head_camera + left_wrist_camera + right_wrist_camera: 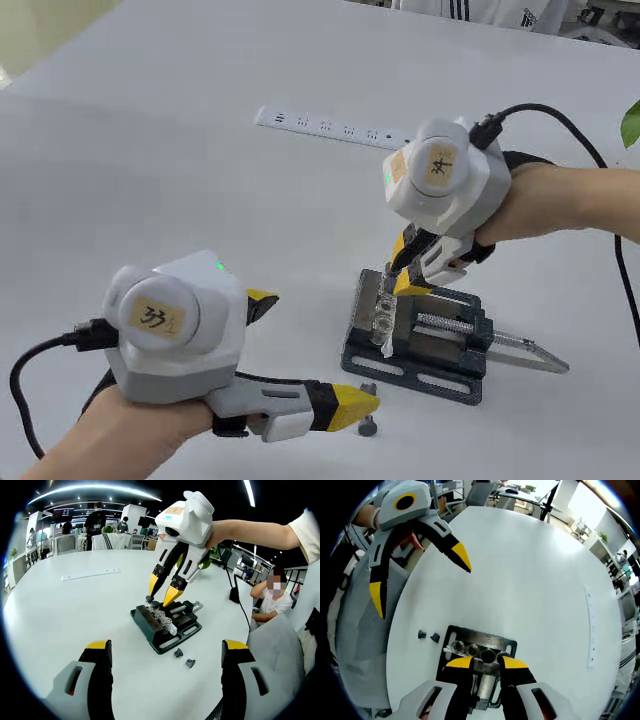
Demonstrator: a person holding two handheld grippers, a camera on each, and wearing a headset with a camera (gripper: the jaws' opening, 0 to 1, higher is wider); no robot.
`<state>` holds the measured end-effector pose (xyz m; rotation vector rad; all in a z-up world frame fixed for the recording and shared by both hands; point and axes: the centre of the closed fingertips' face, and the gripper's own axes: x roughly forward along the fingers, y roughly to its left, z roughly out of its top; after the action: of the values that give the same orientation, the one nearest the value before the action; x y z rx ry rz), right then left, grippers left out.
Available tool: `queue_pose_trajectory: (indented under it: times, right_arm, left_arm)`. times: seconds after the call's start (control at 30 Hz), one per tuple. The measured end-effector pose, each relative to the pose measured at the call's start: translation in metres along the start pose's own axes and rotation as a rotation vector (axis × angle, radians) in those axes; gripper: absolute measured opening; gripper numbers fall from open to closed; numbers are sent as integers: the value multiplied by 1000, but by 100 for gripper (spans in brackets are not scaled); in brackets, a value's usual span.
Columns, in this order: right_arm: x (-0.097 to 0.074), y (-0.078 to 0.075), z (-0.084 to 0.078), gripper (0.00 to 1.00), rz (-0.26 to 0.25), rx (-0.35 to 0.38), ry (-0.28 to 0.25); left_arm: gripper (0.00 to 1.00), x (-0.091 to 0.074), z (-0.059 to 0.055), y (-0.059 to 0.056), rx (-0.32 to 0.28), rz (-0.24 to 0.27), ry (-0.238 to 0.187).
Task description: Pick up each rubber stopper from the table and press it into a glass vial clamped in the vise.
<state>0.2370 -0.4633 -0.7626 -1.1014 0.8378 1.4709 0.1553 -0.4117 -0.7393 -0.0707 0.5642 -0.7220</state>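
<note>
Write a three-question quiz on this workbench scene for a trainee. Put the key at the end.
1. True or false: the left gripper has its jaws closed.
2. Multiple choice: how many rubber stoppers lie loose on the table? A) one B) two C) four
3. Short answer: what clamps the glass vials below the tips of the right gripper?

Key
1. False. Its jaws stand wide apart with nothing between them.
2. B.
3. The vise.
</note>
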Motion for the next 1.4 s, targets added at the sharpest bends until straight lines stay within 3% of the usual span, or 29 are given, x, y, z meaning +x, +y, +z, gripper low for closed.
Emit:
queue_pose_trajectory:
  times: [0.17, 0.3, 0.47, 0.77, 0.87, 1.13, 1.4]
  right_arm:
    - [-3, 10, -3, 31, 18, 48, -72]
    - [-7, 26, -4, 41, 13, 72, -132]
    - [-11, 42, -4, 48, 9, 119, -203]
    - [-9, 67, -1, 61, -15, 145, -265]
    - [-10, 75, 5, 61, -24, 171, -313]
    - [1, 110, 15, 53, -15, 197, -366]
    - [25, 120, 10, 40, -3, 256, -385]
  left_arm:
    - [90, 0, 0, 1, 4, 4, 0]
    - [90, -1, 1, 0, 12, 3, -1]
    - [90, -2, 0, -1, 22, 0, 2]
    - [91, -9, 3, -3, 50, 1, -6]
    - [91, -11, 2, -4, 58, 3, -6]
    - [90, -15, -1, -8, 65, 0, -5]
    - [89, -16, -5, -18, 76, -17, 8]
